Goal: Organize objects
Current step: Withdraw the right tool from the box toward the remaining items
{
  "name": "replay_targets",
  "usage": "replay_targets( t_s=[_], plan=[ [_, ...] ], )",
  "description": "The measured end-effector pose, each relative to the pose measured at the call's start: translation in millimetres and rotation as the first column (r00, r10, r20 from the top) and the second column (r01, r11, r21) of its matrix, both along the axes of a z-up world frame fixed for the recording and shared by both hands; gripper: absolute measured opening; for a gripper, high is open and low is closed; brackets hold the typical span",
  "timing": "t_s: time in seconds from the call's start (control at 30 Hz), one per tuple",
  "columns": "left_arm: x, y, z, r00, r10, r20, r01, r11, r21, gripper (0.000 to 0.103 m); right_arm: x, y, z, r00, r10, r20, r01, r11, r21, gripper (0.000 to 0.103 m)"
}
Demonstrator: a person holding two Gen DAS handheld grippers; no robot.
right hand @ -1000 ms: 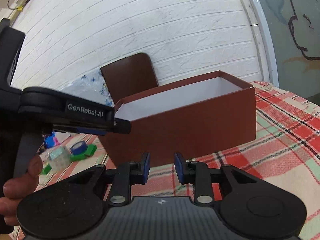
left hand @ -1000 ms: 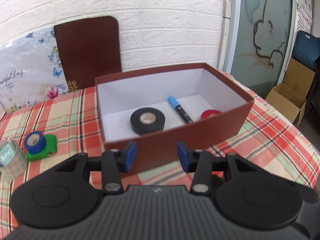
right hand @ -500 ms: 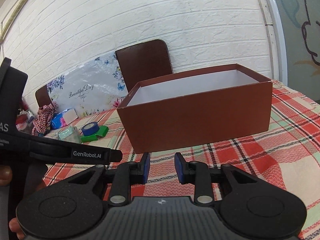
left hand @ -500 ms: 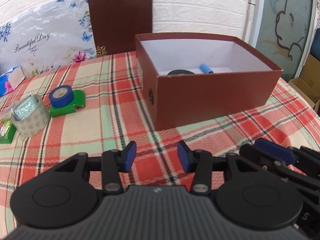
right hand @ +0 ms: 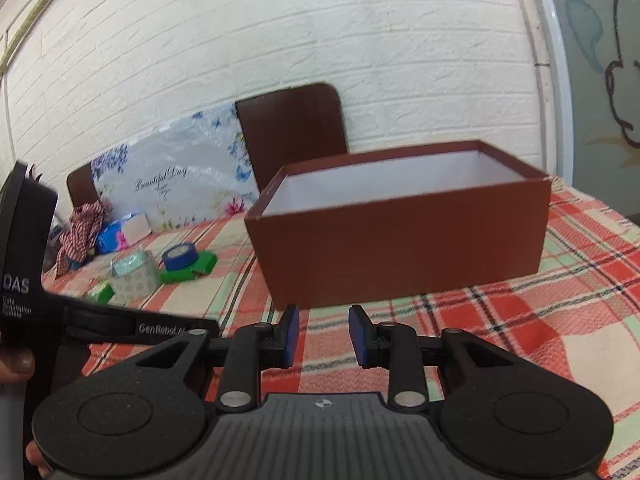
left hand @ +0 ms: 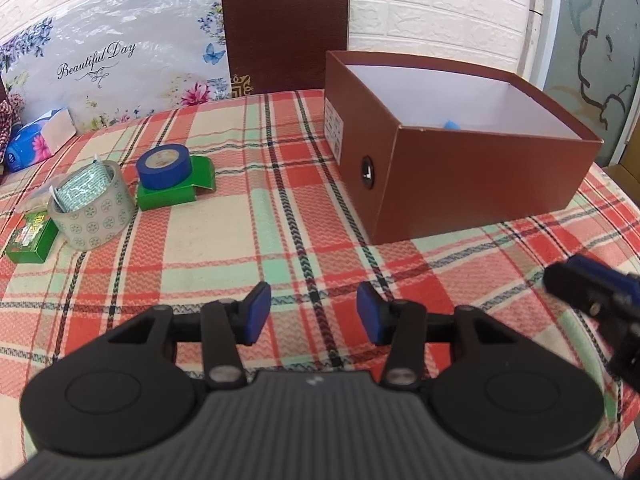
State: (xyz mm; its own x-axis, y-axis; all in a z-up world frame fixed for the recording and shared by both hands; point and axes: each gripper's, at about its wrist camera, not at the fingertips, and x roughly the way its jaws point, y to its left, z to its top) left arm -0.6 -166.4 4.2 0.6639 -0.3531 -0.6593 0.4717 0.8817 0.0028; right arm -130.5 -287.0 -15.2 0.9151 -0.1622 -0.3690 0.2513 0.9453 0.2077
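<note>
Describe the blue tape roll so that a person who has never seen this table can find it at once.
Start at the big brown box on the checked tablecloth and look to its left. There a blue tape roll lies flat on a green box. The patterned roll beside it is larger, grey and rests on the cloth.
</note>
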Motion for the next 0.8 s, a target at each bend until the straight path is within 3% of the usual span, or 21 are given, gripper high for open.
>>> replay_targets(
  t_s=[0.27,0.8],
  plan=[
    [-10.5,5.7,11.9,1.0,-0.02,0.024,0.021,0.999,-0.035,0.053,-6.7,-0.9,9.3,0.998,-0.042,0.042,0.042,0.999,0.0,0.03],
    [-23.9,3.8,18.0,0.998,-0.038,0.059,0.04,0.999,-0.027,0.06,-8.7,-3.0,7.5,0.997,-0.066,0.051,0.065,0.998,0.005,0.034]
  ],
)
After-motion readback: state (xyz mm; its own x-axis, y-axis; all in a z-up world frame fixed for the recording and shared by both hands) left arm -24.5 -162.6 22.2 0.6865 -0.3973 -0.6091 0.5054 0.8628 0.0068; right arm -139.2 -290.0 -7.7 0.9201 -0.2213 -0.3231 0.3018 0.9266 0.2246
